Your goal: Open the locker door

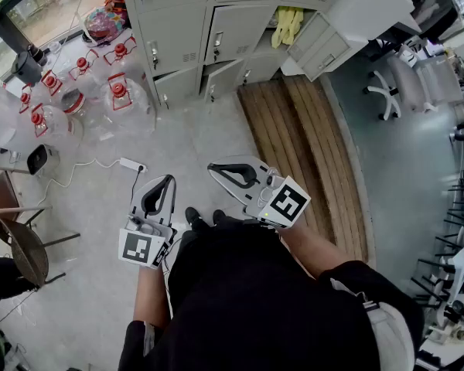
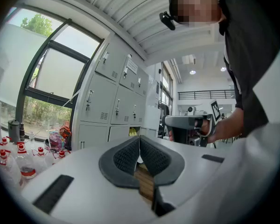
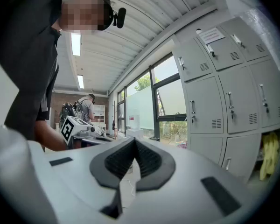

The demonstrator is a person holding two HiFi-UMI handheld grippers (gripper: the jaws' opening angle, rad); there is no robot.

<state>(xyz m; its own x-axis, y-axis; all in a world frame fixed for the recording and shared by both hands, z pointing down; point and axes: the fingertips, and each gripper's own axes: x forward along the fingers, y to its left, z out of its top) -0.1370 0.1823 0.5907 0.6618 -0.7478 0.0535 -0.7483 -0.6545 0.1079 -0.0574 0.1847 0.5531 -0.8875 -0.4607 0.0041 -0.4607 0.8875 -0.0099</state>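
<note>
I see lockers (image 1: 232,29) of matt grey painted metal. The floor (image 1: 178,130) looks like mottled concrete, smooth with a faint sheen, and the boards (image 1: 301,145) on it are grooved brown wood. The bottles (image 1: 131,103) are clear glossy plastic. My left gripper (image 2: 139,139) has a smooth matt pale plastic shell and dark, ribbed, rubbery-looking pads (image 2: 126,155).

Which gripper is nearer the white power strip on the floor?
Left. The left gripper hangs just right of the power strip; the right gripper is farther right, near the wooden boards.
</note>
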